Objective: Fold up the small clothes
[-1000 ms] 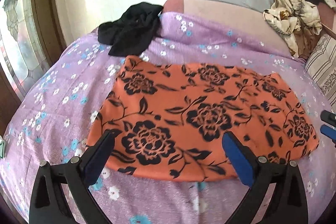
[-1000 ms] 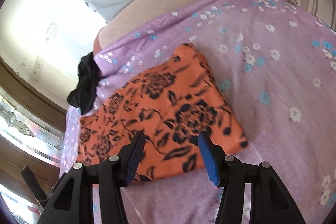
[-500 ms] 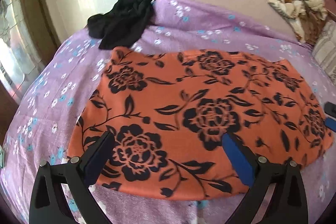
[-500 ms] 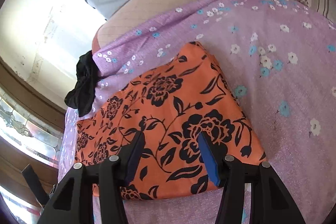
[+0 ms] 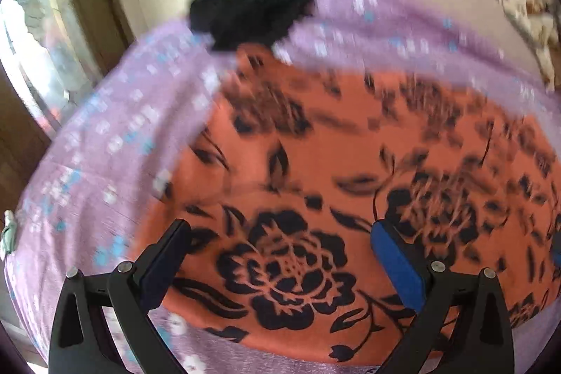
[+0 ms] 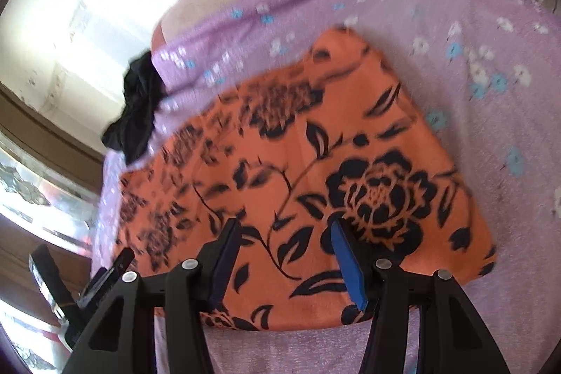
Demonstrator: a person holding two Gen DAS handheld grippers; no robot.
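On the purple flowered bedsheet [image 6: 455,114] I've got the orange garment with black flowers [image 6: 315,156] lying flat, its near edge right under both tools. My left gripper [image 5: 280,240] and right gripper [image 6: 285,233] both hang over that edge, fingers spread apart and nothing pinched between them. A crumpled black garment [image 5: 256,6] sits at the sheet's far edge, touching the orange one's corner.

Motion blur smears the orange floral garment [image 5: 315,163] and black cloth [image 5: 256,6].
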